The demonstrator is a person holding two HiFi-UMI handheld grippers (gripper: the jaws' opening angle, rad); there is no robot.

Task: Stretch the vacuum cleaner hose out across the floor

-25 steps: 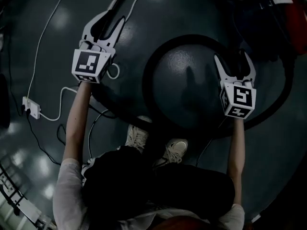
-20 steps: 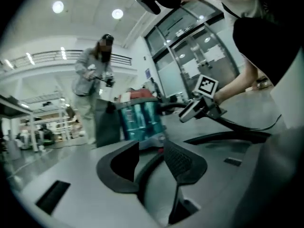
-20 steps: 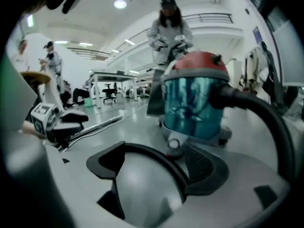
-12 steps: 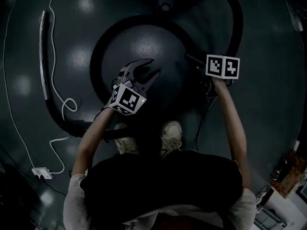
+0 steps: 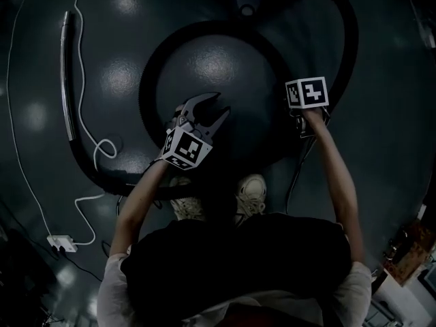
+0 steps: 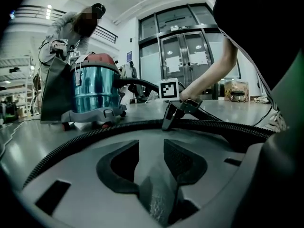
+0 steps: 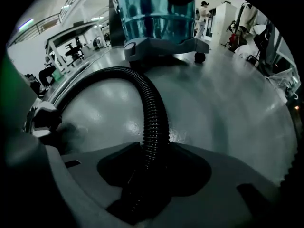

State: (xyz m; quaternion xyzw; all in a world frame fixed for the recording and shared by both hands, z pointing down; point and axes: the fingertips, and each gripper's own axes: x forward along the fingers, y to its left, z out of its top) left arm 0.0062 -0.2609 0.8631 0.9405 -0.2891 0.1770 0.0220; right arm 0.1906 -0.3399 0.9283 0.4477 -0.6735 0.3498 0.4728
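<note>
The black ribbed vacuum hose (image 5: 204,27) lies in a wide loop on the dark floor in front of my feet. It runs up to the blue canister vacuum cleaner (image 5: 246,5) at the top. My right gripper (image 5: 304,128) points steeply down at the loop's right side. Its jaws have just been closing, and the hose (image 7: 154,113) passes between them with the pads on it at the right gripper (image 7: 149,163). My left gripper (image 5: 208,107) hovers inside the loop, open and holding nothing. In the left gripper view, beyond the left gripper (image 6: 152,160), the hose (image 6: 114,126) arcs across ahead and the right gripper (image 6: 172,120) stands on it.
The metal wand (image 5: 65,73) at the hose's far end lies at the left. A white cable (image 5: 92,148) trails to a power strip (image 5: 61,242) at the lower left. A thin black cable (image 5: 300,165) runs beside my right shoe. A person (image 6: 71,32) stands behind the vacuum cleaner (image 6: 95,89).
Both grippers came down and inward to the hose loop. The right gripper turned downward and closed around the hose; the left stayed open.
</note>
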